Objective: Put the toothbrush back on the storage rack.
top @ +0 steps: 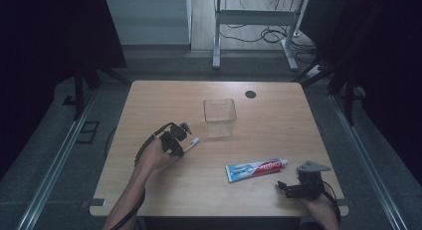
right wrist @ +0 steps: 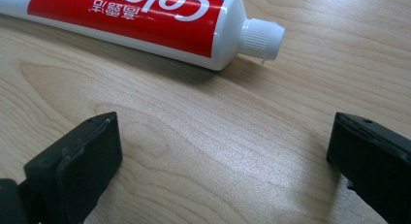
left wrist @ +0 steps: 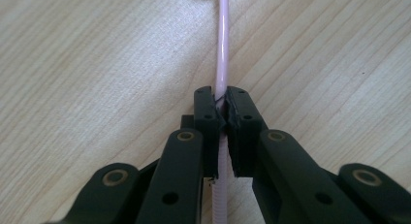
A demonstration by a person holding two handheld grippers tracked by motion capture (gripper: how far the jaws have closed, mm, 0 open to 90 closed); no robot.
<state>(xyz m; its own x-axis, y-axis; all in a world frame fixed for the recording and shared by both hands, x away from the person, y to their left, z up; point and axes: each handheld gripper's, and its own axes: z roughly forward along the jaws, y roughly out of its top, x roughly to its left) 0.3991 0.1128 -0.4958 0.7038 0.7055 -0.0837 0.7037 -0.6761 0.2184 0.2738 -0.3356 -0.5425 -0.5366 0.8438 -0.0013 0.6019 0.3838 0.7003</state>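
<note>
Two grippers | left gripper (top: 185, 135): jaws pinching pink toothbrush (left wrist: 222, 64) mid-handle, low over tabletop (top: 164, 98), head toward clear cup (top: 219, 117), likely its holder | right gripper (right wrist: 225, 151): jaws spread wide, nothing between, resting near toothpaste (right wrist: 145, 20), cap end nearest, probably next pick | toothbrush not yet in cup

High view: dim and bluish, the surroundings nearly black; the worktop (top: 209, 180) is evenly lit.
Left gripper view: bright, soft light; near claw parts slightly blurred.
Right gripper view: toothpaste tube (right wrist: 145, 20) casts a soft shadow toward the camera.
</note>
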